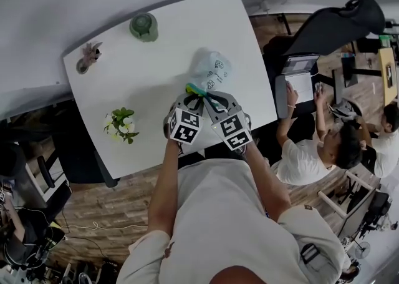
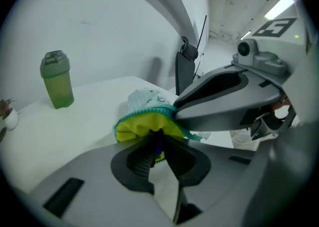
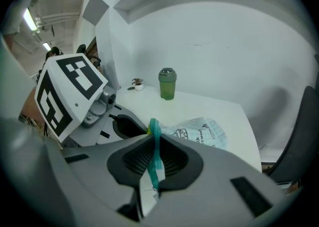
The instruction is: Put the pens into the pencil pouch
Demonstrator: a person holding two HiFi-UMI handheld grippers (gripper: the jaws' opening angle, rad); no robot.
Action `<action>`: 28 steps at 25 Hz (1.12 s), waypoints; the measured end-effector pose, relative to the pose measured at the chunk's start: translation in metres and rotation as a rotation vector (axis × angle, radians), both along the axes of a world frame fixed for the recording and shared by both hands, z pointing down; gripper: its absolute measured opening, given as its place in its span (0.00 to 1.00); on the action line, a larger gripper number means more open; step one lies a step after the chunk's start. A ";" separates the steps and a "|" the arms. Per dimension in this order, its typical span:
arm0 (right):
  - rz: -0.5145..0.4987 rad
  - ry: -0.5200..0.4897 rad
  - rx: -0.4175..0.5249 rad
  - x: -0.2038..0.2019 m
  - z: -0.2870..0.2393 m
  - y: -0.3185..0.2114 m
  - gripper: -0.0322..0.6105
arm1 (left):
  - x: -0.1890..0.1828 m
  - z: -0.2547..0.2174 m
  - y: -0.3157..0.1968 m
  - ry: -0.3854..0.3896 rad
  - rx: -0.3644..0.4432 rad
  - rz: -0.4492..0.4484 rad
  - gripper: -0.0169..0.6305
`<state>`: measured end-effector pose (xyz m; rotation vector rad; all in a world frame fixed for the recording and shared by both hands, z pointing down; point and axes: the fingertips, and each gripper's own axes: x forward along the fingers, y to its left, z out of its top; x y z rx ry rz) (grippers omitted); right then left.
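The pencil pouch (image 1: pixel 213 69) lies on the white table (image 1: pixel 156 83); it is pale with printed drawings, a teal zip edge and a yellow lining (image 2: pixel 137 127). My right gripper (image 3: pixel 153 158) is shut on the teal edge (image 3: pixel 155 141) and holds the mouth up. My left gripper (image 2: pixel 158 143) is shut on a thin dark blue pen (image 2: pixel 157 142) whose tip sits at the yellow opening. In the head view both grippers (image 1: pixel 190 93) (image 1: pixel 209 97) meet at the pouch's near end, side by side. The rest of the pen is hidden by the jaws.
A green bottle (image 1: pixel 144 27) stands at the table's far side, a small potted plant (image 1: pixel 89 57) at the far left corner and a flowering plant (image 1: pixel 121 123) near the front left. People sit at a desk (image 1: pixel 312 151) to the right, beyond a black chair (image 1: pixel 336 20).
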<state>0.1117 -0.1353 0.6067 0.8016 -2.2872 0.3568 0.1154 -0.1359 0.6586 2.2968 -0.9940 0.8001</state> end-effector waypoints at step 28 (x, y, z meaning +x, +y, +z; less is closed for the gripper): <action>0.189 -0.091 0.216 0.012 -0.052 0.006 0.35 | -0.089 -0.115 0.018 0.047 0.348 -0.149 0.40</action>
